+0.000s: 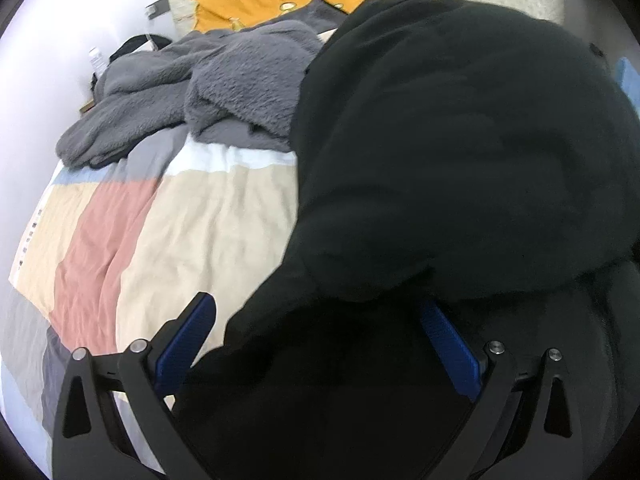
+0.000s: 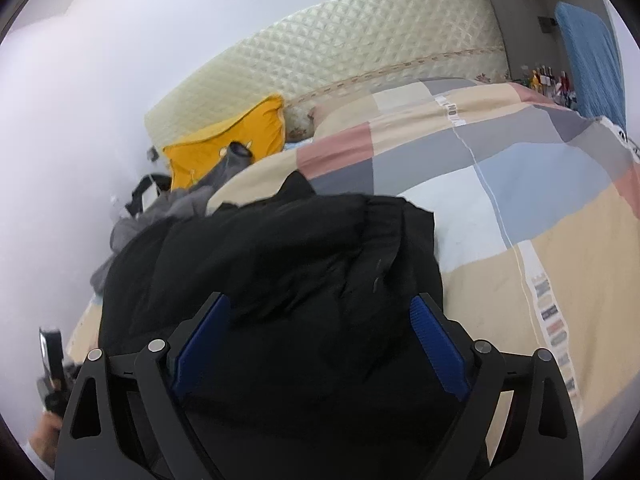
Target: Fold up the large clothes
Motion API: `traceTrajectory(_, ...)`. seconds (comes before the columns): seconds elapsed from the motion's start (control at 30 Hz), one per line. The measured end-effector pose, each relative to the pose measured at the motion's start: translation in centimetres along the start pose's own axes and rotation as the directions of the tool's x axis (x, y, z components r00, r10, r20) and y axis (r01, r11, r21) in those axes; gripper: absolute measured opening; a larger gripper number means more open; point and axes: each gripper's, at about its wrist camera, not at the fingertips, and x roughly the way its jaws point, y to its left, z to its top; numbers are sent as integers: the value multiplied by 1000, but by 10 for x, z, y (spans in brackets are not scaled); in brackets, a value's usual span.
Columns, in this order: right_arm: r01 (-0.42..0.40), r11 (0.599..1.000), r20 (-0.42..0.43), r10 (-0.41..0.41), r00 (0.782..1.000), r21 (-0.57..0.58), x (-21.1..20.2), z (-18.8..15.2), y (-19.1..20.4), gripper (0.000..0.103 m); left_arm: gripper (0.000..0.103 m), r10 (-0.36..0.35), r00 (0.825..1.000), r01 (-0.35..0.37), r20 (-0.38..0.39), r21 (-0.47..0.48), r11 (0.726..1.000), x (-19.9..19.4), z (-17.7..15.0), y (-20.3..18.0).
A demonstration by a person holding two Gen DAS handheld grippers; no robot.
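A large black garment (image 1: 440,160) lies bunched on the patchwork bed cover (image 1: 192,232). My left gripper (image 1: 316,320) is open, its blue pads spread wide, with black cloth lying between and over the right finger. In the right wrist view the same black garment (image 2: 288,264) lies in a heap in front of my right gripper (image 2: 320,320), which is open with cloth between its blue pads (image 2: 436,344). Neither gripper pinches the cloth.
A grey fleece garment (image 1: 192,92) is crumpled at the head of the bed near an orange pillow (image 1: 272,0) and a quilted headboard (image 2: 360,52). The wall runs along the left. A blue cloth (image 2: 592,60) and small bottles stand at the far right.
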Motion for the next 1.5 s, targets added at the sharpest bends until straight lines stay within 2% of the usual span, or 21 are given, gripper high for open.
traceTrajectory(0.07, -16, 1000, 3, 16, 1000, 27, 7, 1, -9, 90, 101, 16, 1000, -17, -5, -19, 1000, 6, 2, 2)
traceTrajectory(0.17, -11, 1000, -13, 11, 1000, 24, 19, 0, -14, 75, 102, 50, 999, -50, 21, -25, 998, 6, 6, 1)
traceTrajectory(0.23, 0, 1000, -10, 0, 1000, -17, 25, -1, -14, 55, 101, 50, 998, -49, 34, -27, 998, 6, 9, 1)
traceTrajectory(0.27, -4, 1000, -16, 3, 1000, -16, 29, -3, -15, 51, 101, 52, 998, -51, 38, -29, 998, 6, 10, 0)
traceTrajectory(0.3, -16, 1000, -23, 16, 1000, -3, 31, -3, -16, 41, 101, 55, 998, -54, 43, -33, 998, 5, 11, 0)
traceTrajectory(0.4, -25, 999, -12, 25, 1000, -32, 29, -1, -5, 29, 102, 63, 996, -59, 70, -56, 997, 4, 12, 3)
traceTrajectory(0.5, -53, 995, 24, 56, 998, -86, 12, 4, 18, 16, 102, 69, 991, -54, 113, -134, 990, -4, 15, 18)
traceTrajectory(0.57, -74, 992, 60, 80, 995, -105, -2, 8, 33, 15, 102, 78, 984, -45, 159, -206, 977, -15, 15, 33)
traceTrajectory(0.67, -41, 989, 95, 55, 994, -142, -18, 11, 53, 13, 102, 57, 981, 1, 188, -295, 956, -25, 16, 55)
traceTrajectory(0.77, -45, 990, 124, 62, 990, -132, -31, 12, 62, 12, 102, 55, 979, 13, 197, -327, 945, -27, 16, 63)
traceTrajectory(0.87, -3, 988, 139, 25, 990, -154, -36, 9, 67, 11, 102, 45, 979, 25, 201, -333, 943, -27, 16, 65)
traceTrajectory(1.07, 73, 990, 16, -72, 997, -118, 4, -12, 39, 11, 102, 46, 978, 22, 204, -318, 948, -24, 18, 63)
traceTrajectory(1.17, 89, 989, -10, -91, 996, -118, 21, -19, 29, 11, 102, 41, 979, 22, 201, -300, 954, -23, 17, 59)
traceTrajectory(1.3, 126, 976, -17, -131, 991, -179, 36, -24, 27, 13, 102, 37, 981, 19, 190, -287, 958, -20, 17, 56)
traceTrajectory(1.47, 77, 989, 0, -78, 997, -126, 25, -30, 14, 19, 102, 51, 983, -6, 177, -249, 968, -21, 14, 49)
traceTrajectory(1.5, 73, 989, 3, -74, 997, -127, 21, -29, 15, 22, 102, 25, 985, 16, 168, -238, 971, -22, 15, 48)
